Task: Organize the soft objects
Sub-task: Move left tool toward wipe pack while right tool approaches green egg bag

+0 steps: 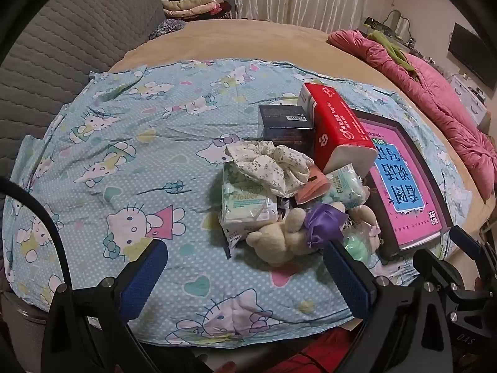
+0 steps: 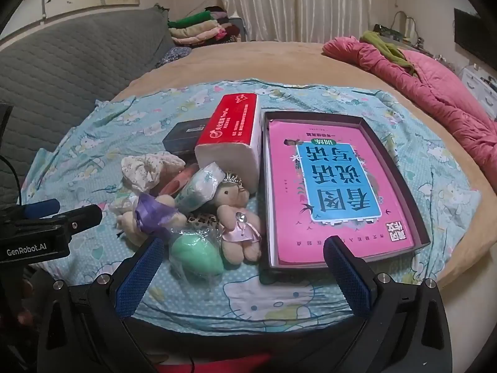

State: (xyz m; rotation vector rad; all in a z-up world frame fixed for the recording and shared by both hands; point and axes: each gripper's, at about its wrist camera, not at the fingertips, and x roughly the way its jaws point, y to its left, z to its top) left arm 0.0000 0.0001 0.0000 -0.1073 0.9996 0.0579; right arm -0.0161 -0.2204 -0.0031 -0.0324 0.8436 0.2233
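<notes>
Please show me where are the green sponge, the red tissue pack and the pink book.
green sponge (image 2: pixel 198 253), right wrist view, its rounded body
red tissue pack (image 2: pixel 231 121), right wrist view, red top face
pink book (image 2: pixel 337 186), right wrist view, blue title panel

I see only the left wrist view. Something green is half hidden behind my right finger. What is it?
Observer: A green egg-shaped sponge in a clear bag.
Operator: Does anything lie between it and the box?
Observer: Yes, a doll with a tiara and a pink dress, close beside the box.
Operator: Does the right gripper hold anything?
Observer: No, the right gripper is open and empty.
</notes>
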